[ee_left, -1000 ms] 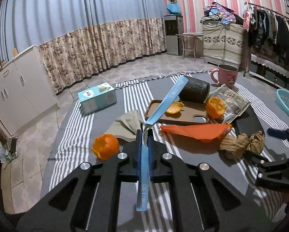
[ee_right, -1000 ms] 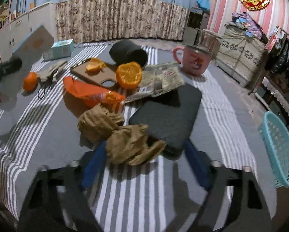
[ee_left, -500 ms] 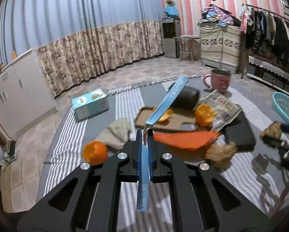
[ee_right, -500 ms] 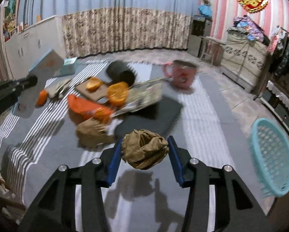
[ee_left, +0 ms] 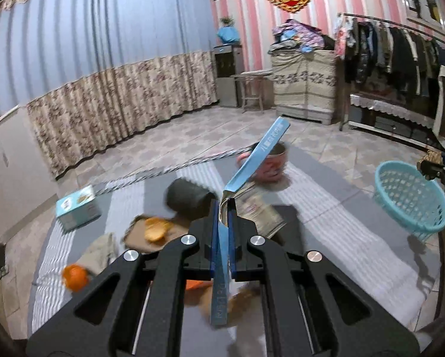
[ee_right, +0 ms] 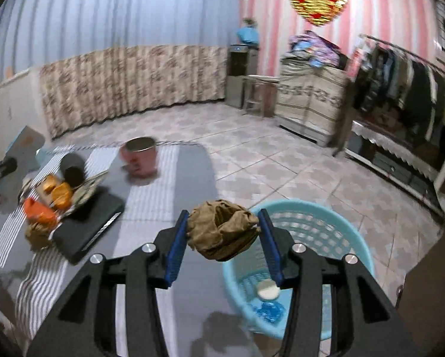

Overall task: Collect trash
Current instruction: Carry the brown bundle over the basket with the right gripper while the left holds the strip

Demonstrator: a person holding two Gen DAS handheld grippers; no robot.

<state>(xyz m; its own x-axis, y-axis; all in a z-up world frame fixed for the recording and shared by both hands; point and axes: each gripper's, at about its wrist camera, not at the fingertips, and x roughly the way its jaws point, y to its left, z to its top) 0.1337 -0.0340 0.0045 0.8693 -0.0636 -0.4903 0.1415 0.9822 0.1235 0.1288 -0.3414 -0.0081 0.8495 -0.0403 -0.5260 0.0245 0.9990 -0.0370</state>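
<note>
My right gripper [ee_right: 222, 232] is shut on a crumpled brown paper ball [ee_right: 222, 229] and holds it in the air at the near left rim of the light blue basket [ee_right: 350, 238]. The basket holds a white round piece and a blue scrap. My left gripper [ee_left: 222, 208] is shut on a flat blue box [ee_left: 252, 160], held edge-on above the table. A second brown paper ball [ee_right: 37, 233], an orange wrapper [ee_right: 39, 211] and orange peels [ee_right: 60, 193] lie on the striped cloth at the left. The basket also shows in the left wrist view [ee_left: 410, 199].
A pink mug [ee_right: 139, 157], a black cylinder [ee_right: 72, 168], a magazine [ee_left: 258, 211], a dark pad [ee_right: 88, 229], a cutting board [ee_left: 154, 235] and a tissue box [ee_left: 76, 208] sit on the table. A whole orange [ee_left: 75, 276] lies near the left edge.
My right gripper closed on the brown paper ball, lifted it off the table and carried it right to the basket. My left gripper rose and swung right with the blue box.
</note>
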